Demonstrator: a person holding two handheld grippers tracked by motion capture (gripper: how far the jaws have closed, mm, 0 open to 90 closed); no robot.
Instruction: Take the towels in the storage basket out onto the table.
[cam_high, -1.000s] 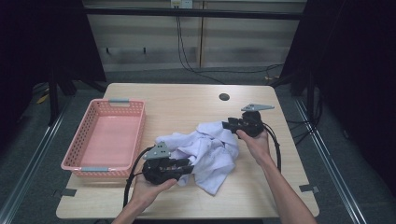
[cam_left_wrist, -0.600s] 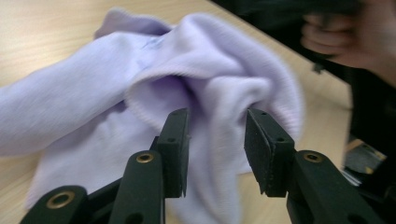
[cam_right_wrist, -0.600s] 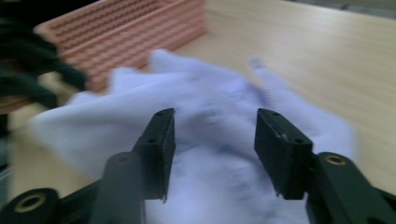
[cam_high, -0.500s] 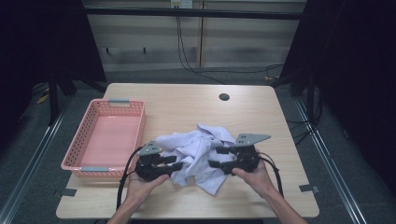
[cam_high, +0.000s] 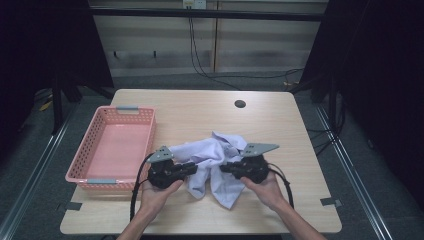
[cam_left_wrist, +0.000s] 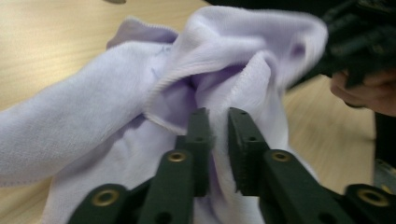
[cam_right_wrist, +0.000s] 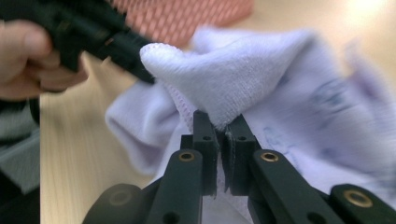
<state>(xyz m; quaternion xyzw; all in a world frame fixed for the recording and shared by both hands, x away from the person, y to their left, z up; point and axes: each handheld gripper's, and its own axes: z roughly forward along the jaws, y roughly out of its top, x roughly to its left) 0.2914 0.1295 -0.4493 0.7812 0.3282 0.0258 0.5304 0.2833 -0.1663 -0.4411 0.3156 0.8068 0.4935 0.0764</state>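
Lavender cloth (cam_high: 215, 167) bunched on the counter (cam_high: 280, 125), between the two claws and touching both — crumpled, so no clear heading, though the long axis runs roughly from the far end, up past the claws, down to a loose corner hanging toward the near counter edge.

Left claw (cam_high: 192, 166) aimed level toward the right one, jaws just closed further and now pinched on a fold of the cloth; in the left gripper view (cam_left_wrist: 217, 140) a narrow gap with fabric wedged in it, hem stitching draped just ahead of the tips.

Right claw (cam_high: 224, 167) aimed back at the left, jaws just drawn in as well — nearly together in the right gripper view (cam_right_wrist: 223, 128), clamped on a raised peak of the cloth standing straight above the tips.

Both claws near each other, not touching, cloth bridging them.

Pink basket (cam_high: 82, 172) just beyond the left claw's outer side, long axis running away from the person, apart from the cloth.
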